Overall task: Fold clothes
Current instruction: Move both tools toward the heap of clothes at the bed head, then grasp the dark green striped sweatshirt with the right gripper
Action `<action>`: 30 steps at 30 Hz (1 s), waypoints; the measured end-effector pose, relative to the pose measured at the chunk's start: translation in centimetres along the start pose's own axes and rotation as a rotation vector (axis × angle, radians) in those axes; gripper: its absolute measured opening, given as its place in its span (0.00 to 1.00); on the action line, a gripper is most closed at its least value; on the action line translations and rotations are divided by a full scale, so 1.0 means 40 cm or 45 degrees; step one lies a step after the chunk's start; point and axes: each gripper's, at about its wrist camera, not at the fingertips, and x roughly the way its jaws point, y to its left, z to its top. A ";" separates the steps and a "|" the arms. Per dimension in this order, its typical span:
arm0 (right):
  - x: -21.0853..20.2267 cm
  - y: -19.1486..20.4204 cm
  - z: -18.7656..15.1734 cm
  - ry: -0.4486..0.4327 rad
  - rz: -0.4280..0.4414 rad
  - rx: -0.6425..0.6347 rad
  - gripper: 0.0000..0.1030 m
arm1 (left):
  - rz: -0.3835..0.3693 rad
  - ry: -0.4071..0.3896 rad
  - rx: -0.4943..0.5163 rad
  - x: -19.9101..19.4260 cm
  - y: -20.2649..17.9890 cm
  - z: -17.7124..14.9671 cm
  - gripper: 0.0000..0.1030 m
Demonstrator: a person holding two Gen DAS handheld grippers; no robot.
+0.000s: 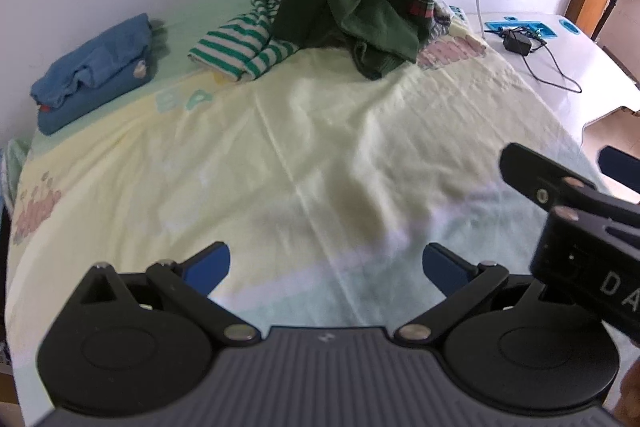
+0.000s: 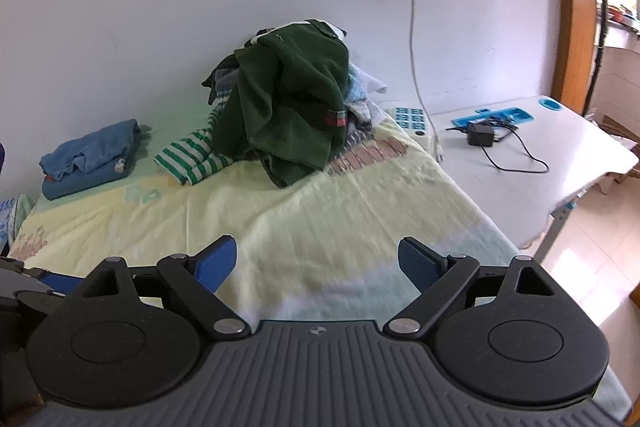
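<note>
Both the left claw (image 1: 326,267) and right claw (image 2: 318,263) hover wide and empty over the bed (image 1: 320,147), whose bare middle is seemingly kept free for folding, facing the unfolded heap (image 2: 288,107) beside a folded blue garment (image 2: 90,155).

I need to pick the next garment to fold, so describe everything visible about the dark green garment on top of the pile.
The dark green garment is a thick, fleecy-looking piece, crumpled and unfolded, draped over the top of the clothes pile against the wall. A small red and green striped tab shows on its right side, and a white-trimmed edge at its top. It hangs down onto the yellow bedsheet and lies over a green and white striped garment. Neither claw touches it.
</note>
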 end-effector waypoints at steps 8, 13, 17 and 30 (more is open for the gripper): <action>0.073 -0.002 0.098 -0.021 0.073 -0.086 0.85 | 0.053 -0.031 0.016 0.020 0.002 0.109 0.99; 0.120 0.003 0.167 -0.024 0.098 -0.087 0.85 | 0.061 -0.081 0.071 0.023 0.017 0.198 1.00; 0.165 0.012 0.230 -0.010 0.094 -0.083 0.84 | 0.001 -0.091 0.091 0.046 0.036 0.276 0.99; 0.402 -0.031 0.452 0.004 0.049 -0.112 0.74 | 0.029 -0.126 0.052 0.229 0.061 0.541 0.99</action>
